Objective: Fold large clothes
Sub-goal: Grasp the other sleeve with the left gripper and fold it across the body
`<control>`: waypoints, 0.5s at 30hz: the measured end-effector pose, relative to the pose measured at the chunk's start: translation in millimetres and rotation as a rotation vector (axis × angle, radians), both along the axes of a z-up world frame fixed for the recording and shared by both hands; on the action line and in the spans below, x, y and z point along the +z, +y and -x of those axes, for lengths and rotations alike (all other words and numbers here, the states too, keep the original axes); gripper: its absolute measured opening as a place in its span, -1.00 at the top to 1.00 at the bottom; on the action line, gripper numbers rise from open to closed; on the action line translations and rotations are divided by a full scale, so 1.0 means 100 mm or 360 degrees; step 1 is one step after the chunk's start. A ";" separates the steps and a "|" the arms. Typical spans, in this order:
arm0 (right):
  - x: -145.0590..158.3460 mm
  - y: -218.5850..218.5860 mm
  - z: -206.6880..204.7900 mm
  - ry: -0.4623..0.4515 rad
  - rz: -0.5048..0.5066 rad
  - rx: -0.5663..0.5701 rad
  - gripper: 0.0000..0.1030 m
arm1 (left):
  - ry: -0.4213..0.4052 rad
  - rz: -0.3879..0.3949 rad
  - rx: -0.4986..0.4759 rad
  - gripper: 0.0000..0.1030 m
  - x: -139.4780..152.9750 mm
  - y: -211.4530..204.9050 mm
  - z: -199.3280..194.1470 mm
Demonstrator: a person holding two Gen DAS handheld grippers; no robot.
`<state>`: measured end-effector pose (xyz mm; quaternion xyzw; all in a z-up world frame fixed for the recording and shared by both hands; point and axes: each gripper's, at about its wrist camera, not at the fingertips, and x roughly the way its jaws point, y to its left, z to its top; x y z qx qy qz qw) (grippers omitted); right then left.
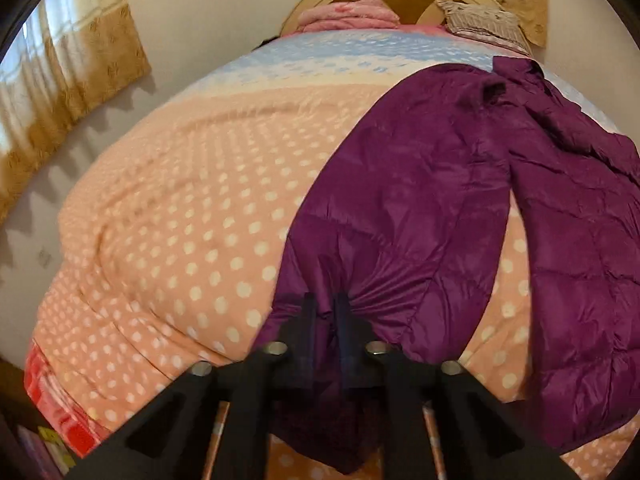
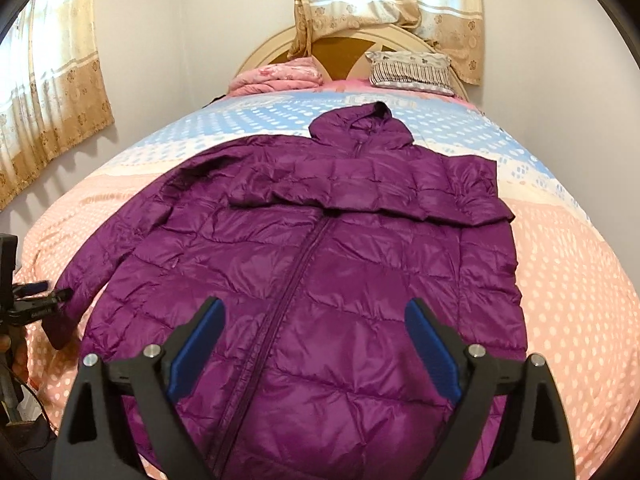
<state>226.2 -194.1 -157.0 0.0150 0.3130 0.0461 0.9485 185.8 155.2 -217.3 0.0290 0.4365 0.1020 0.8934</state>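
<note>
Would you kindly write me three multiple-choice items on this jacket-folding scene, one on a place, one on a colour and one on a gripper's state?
1. Where does the jacket lie?
A. On the dotted bedspread
B. On a chair
C. On the floor

2. What colour is the jacket?
A. Green
B. Purple
C. Grey

3. How does the left gripper stand?
A. Wide open above the hood
B. Shut on the pillow
C. Shut on the jacket's sleeve

Answers:
1. A, since the jacket is spread flat, zip up, over the pink and blue dotted cover.
2. B, as both views show glossy purple quilted fabric.
3. C, because in the left wrist view the fabric puckers where the closed fingers pinch the sleeve end, while the right gripper hangs open over the jacket's body.
</note>
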 end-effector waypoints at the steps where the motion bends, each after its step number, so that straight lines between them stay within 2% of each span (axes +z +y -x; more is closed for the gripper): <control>1: 0.00 -0.01 0.01 -0.0007 -0.0006 -0.0010 -0.81 | -0.0018 -0.0024 -0.0005 0.95 0.05 -0.02 0.01; 4: -0.01 -0.11 0.02 -0.0013 -0.0053 -0.0056 -0.81 | -0.0108 -0.0128 0.0059 0.96 0.26 0.12 0.01; 5: -0.01 -0.17 0.03 -0.0021 -0.0072 -0.0077 -0.81 | -0.0154 -0.0198 0.0090 0.96 0.39 0.19 -0.02; 9: -0.01 -0.33 0.04 -0.0042 -0.0106 -0.0136 -0.81 | -0.0281 -0.0336 0.0176 0.96 0.84 0.42 -0.24; 13: 0.01 -0.50 0.05 -0.0061 -0.0153 -0.0193 -0.81 | -0.0384 -0.0434 0.0168 0.97 1.24 0.34 -0.55; 15: 0.02 -0.58 0.05 -0.0061 -0.0158 -0.0214 -0.81 | -0.0416 -0.0432 0.0128 0.97 1.37 0.24 -0.70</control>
